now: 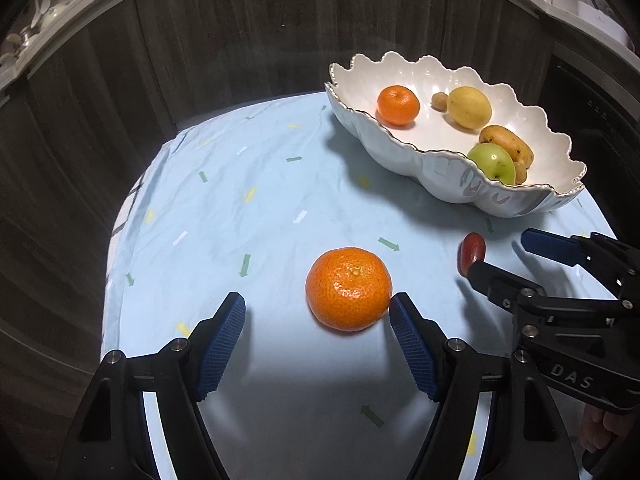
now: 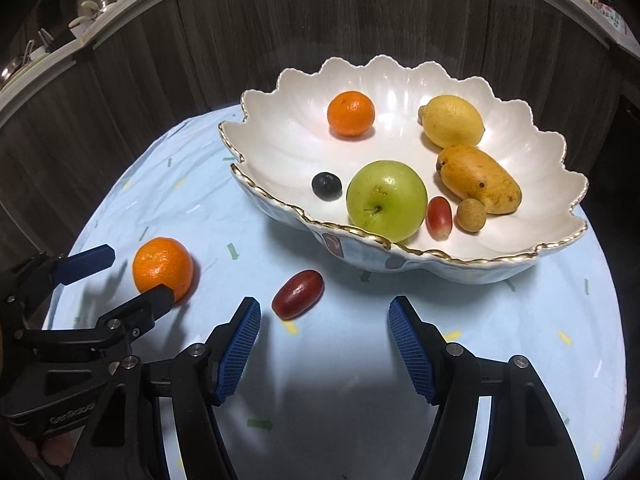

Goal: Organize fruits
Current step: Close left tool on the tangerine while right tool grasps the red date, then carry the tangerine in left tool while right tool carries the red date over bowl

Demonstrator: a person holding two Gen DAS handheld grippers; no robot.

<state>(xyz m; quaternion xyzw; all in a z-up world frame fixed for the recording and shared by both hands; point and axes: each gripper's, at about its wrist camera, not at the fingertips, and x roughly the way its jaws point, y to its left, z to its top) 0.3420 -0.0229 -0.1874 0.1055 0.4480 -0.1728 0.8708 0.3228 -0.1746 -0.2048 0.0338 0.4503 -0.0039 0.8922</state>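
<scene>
Approach is the step in hand, judging by both views: two loose fruits lie on the pale blue cloth and each claw is lined up on one, neither yet gripped. In the left wrist view, the left gripper stands wide open at the bottom of the frame, holding nothing; the tangerine sits just ahead of its fingertips, close against the right-hand pad and well clear of the left-hand one. The white scalloped bowl fills the upper right, already holding several fruits. In the right wrist view, the right gripper is likewise spread and empty, and the red oval fruit lies just beyond its left-hand pad, off centre toward the lower left of the bowl's near wall. The next move likely calls for each claw to shift sideways so its fruit sits centred between the pads, sink a little further, then close gently, since both fruits are round and could roll away on the cloth.
</scene>
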